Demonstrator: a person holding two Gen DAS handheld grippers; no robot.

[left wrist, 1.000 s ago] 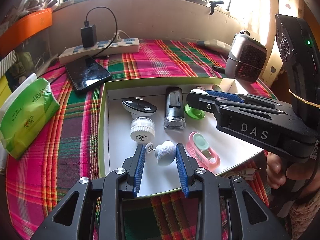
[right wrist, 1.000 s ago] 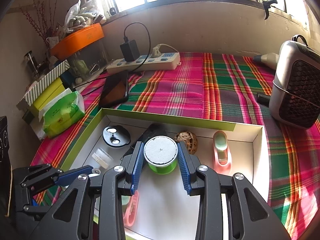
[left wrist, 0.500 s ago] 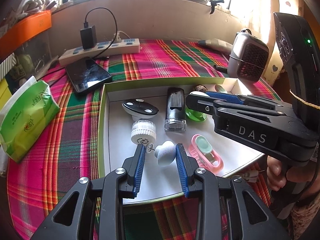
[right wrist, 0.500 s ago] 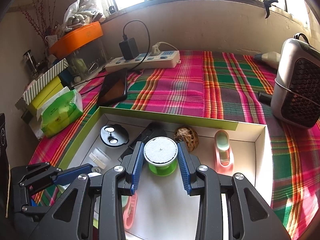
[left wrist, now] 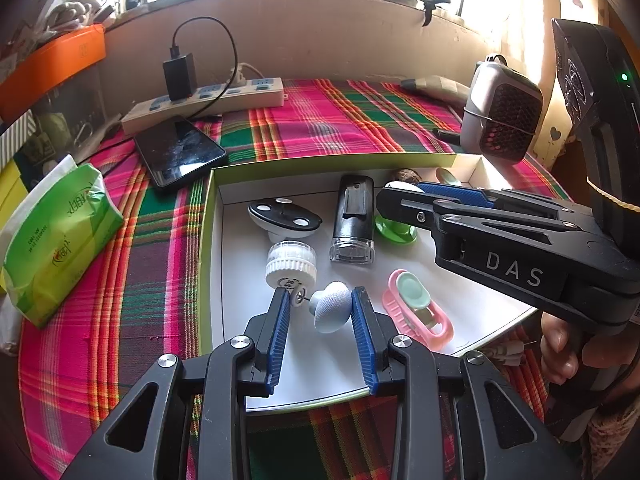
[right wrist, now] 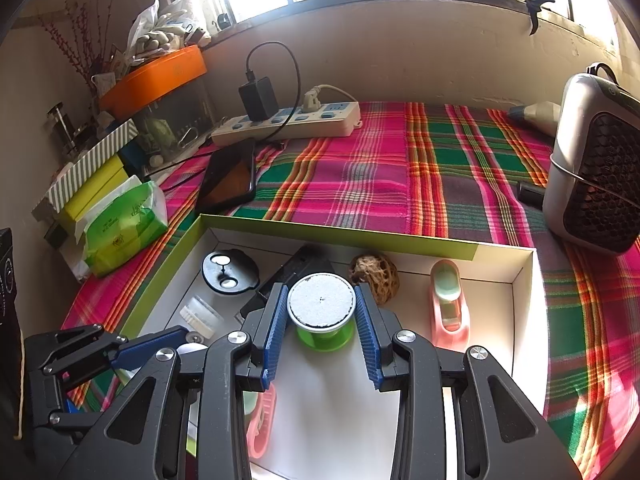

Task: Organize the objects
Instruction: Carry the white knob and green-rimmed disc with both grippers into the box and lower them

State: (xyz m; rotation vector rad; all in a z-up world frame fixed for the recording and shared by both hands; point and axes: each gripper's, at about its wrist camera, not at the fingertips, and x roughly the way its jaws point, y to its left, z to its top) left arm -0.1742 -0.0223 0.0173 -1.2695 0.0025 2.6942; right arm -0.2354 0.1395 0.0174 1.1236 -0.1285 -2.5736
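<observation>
A shallow white box with a green rim (left wrist: 332, 160) lies on the plaid cloth. My left gripper (left wrist: 320, 291) is shut on a pale blue mushroom-shaped knob (left wrist: 330, 306) with a small wheel on a pin, near the box's front edge. My right gripper (right wrist: 320, 287) is shut on a green spool with a white top (right wrist: 322, 306), over the middle of the box (right wrist: 340, 236). In the left wrist view the right gripper (left wrist: 390, 196) comes in from the right with the spool (left wrist: 396, 232). Whether either object is lifted off the floor I cannot tell.
Inside the box lie a black oval dish (left wrist: 284, 216), a black device (left wrist: 354, 220), a white ribbed cap (left wrist: 290, 260), pink clips (left wrist: 416, 308), and a woven ball (right wrist: 374, 276). Around it: phone (left wrist: 180, 152), power strip (left wrist: 208, 100), tissue pack (left wrist: 60, 236), small heater (left wrist: 504, 120).
</observation>
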